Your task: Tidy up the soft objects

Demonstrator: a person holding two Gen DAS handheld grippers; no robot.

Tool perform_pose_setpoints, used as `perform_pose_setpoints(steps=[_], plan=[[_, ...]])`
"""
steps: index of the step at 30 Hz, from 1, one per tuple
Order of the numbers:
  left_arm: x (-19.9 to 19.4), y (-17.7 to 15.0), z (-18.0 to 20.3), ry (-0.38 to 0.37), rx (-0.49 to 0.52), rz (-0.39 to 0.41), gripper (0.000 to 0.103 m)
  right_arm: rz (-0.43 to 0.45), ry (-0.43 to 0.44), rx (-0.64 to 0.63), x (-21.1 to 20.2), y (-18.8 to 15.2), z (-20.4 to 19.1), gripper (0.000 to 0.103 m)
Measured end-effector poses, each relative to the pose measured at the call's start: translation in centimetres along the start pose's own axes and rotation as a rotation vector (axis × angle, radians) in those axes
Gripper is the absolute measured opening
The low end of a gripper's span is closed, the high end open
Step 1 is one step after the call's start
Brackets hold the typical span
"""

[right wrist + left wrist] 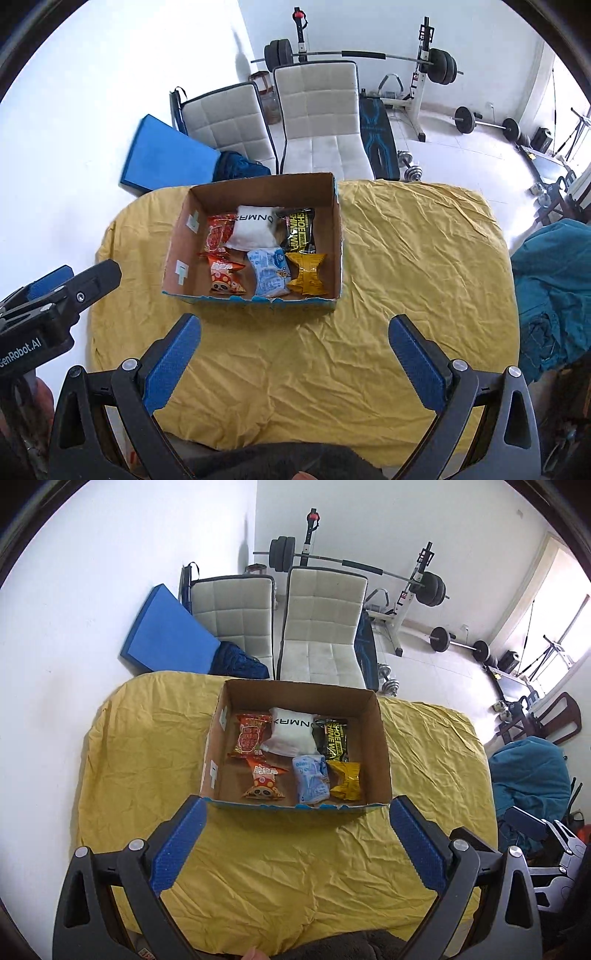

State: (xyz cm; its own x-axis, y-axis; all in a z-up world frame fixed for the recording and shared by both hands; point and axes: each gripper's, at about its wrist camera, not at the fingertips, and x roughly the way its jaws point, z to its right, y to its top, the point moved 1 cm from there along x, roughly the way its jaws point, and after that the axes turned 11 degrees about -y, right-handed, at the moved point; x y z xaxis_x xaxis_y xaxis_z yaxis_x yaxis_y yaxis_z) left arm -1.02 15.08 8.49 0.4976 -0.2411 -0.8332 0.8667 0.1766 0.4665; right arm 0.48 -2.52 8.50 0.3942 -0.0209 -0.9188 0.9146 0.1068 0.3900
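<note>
Left claw [297, 840]: yours gapes wide, holding nothing, at lower centre.
Right claw [293, 354]: likewise spread and unloaded.
Box [340, 236]: centre frame on the yellow table [406, 258], six soft packets inside.

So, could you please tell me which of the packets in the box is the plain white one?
The white packet with black lettering, in the middle of the back row of the cardboard box, between the red packet and black-and-yellow packet; all others are coloured.
</note>
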Motion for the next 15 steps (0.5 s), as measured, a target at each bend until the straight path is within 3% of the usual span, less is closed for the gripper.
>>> perform_pose_setpoints(steps=[15], plan=[[-5.5, -1.9, 0.8, 0.049, 0.003, 0.065, 0.101, 0.129, -0.026, -0.022, -7.9, -0.7, 0.8, 0.103]])
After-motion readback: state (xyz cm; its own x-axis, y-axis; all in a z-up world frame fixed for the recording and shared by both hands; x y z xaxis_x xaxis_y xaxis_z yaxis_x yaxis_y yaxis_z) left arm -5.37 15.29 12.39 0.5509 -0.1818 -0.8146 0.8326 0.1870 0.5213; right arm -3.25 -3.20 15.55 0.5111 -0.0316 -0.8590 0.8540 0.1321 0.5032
